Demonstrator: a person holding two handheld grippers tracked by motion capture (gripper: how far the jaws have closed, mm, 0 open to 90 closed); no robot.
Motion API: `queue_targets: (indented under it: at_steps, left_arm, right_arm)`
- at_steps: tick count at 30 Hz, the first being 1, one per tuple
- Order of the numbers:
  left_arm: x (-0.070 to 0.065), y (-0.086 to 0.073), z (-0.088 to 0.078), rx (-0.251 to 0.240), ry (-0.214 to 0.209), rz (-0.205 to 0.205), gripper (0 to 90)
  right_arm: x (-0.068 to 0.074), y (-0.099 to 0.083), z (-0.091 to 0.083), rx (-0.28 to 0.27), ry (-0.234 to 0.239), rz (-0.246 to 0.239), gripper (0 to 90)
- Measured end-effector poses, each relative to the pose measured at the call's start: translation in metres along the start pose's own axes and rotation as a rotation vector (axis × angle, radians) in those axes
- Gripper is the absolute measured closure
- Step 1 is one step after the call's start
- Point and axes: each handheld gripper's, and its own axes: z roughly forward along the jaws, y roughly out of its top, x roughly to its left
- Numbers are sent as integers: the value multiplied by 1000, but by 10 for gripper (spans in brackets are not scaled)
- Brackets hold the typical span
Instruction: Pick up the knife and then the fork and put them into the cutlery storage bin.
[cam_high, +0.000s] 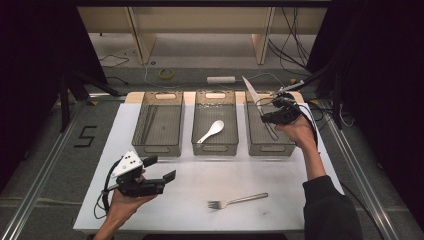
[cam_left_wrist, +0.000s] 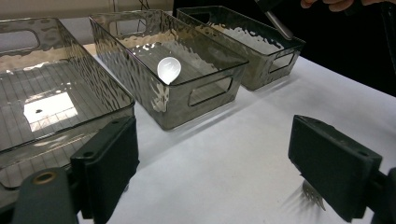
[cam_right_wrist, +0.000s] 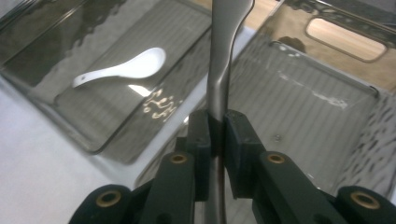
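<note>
High view
Knife (cam_high: 251, 91): clamped in right gripper (cam_high: 276, 111), blade slanting up and away past far rim of right bin (cam_high: 270, 145), handle end hanging inside that bin.
Landmark: right bin, last of three in a row; middle bin (cam_high: 215, 146) just beside it with white spoon (cam_high: 210, 131) inside; left bin (cam_high: 157, 145) beyond that.
Fork (cam_high: 237, 201): flat on white mat (cam_high: 280, 172), nearer person than right bin, well apart from it.
Left gripper (cam_high: 159, 170): held low over mat, far from right bin, jaws spread, nothing between.

Left gripper view
Left jaws: wide apart, empty; fork tines (cam_left_wrist: 314, 195) peeking beside one jaw.
Knife handle (cam_left_wrist: 279, 24): dipping over right bin's rim.

Right gripper view
Right jaws: pinched tight on knife (cam_right_wrist: 224, 70), metal running straight up between pads.
Advice: lower handle end to right bin floor, tilt blade down along bin's length, keep clear of wall shared with middle bin, release only once lying low.
</note>
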Motion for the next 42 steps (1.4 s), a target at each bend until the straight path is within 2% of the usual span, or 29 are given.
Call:
queue_targets:
  at_steps: [9,17,31,42]
  left_arm:
    - [0,0,0,-1,0,2,155]
    - [0,0,-1,0,-1,4,155]
    - [-1,0,-1,0,0,5,155]
    - [-1,0,-1,0,0,5,155]
  right_arm:
    - [-12,-1,11,12,-38,49,820]
    - [-16,-5,21,15,-57,87,820]
    - [-17,-24,42,31,-51,150,820]
    - [-17,-29,51,51,-55,187,819]
